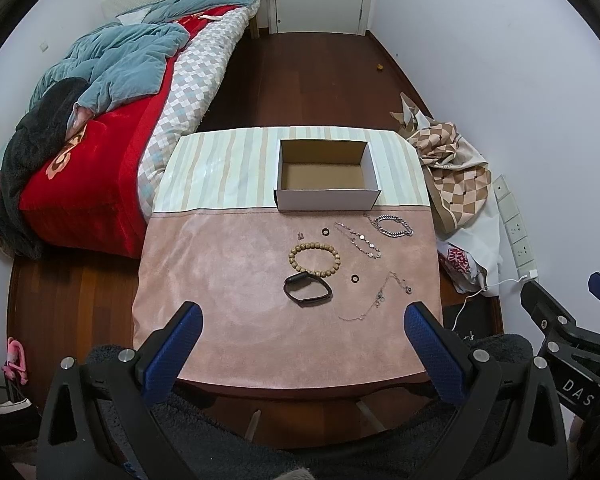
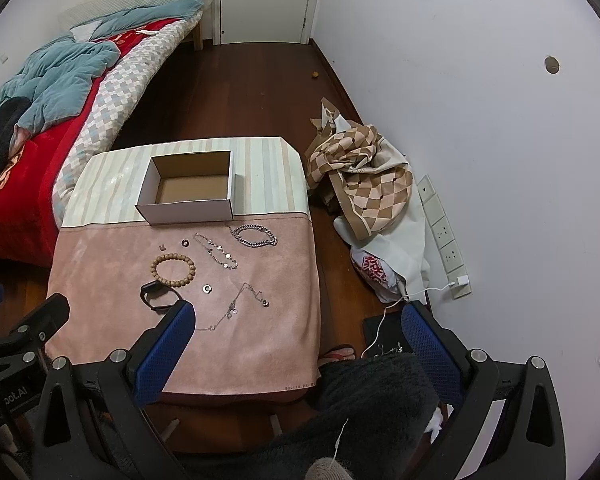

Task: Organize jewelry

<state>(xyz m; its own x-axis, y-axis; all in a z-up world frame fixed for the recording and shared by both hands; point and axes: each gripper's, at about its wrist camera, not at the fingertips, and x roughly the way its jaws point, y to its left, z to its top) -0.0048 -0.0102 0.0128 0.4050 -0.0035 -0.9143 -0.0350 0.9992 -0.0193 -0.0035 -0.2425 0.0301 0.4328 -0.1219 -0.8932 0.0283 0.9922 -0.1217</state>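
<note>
Jewelry (image 1: 314,258) on pink cloth (image 1: 228,280), ahead of both tools (image 1: 304,340) (image 2: 296,336); both wide open, empty.

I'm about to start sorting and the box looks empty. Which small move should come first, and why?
Probably lower the open left gripper onto the black band. It is the piece nearest that gripper, lies clear of the chains, and the cardboard box is empty. The right gripper is open too and holds nothing.
</note>
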